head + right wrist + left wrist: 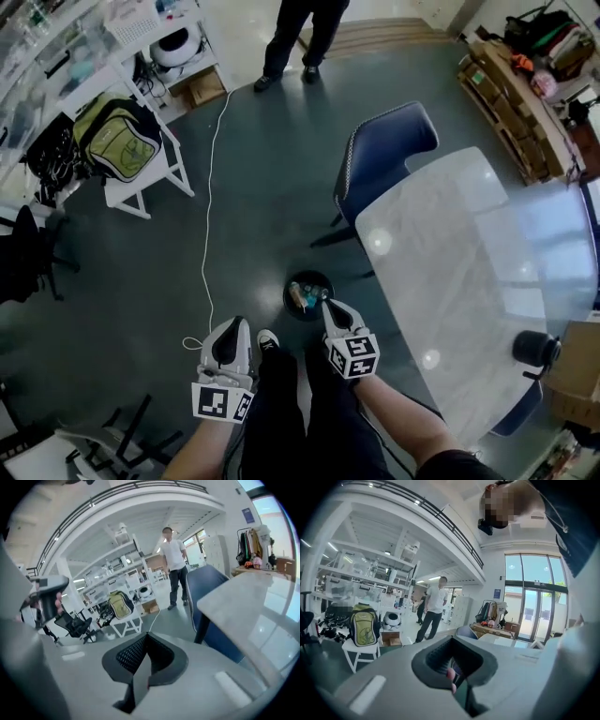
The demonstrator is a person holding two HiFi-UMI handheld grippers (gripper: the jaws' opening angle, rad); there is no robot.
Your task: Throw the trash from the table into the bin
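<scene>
The black round bin point(307, 293) stands on the dark floor just ahead of my feet, with teal and orange trash point(302, 295) inside it. My right gripper point(330, 304) hovers at the bin's right rim, shut, with nothing between its fingers; in the right gripper view my right gripper point(146, 641) shows only a thin slit. My left gripper point(234, 322) hangs left of the bin, apart from it, and my left gripper point(452, 645) looks shut and empty. The white marble table point(450, 262) lies to the right, with a dark cup point(536, 348) near its edge.
A blue chair point(380, 155) is tucked at the table's far corner. A white stool with a green backpack point(117, 141) stands at the left. A white cable point(208, 216) runs across the floor. A person point(295, 37) stands far ahead. A cardboard box point(574, 370) sits at the right edge.
</scene>
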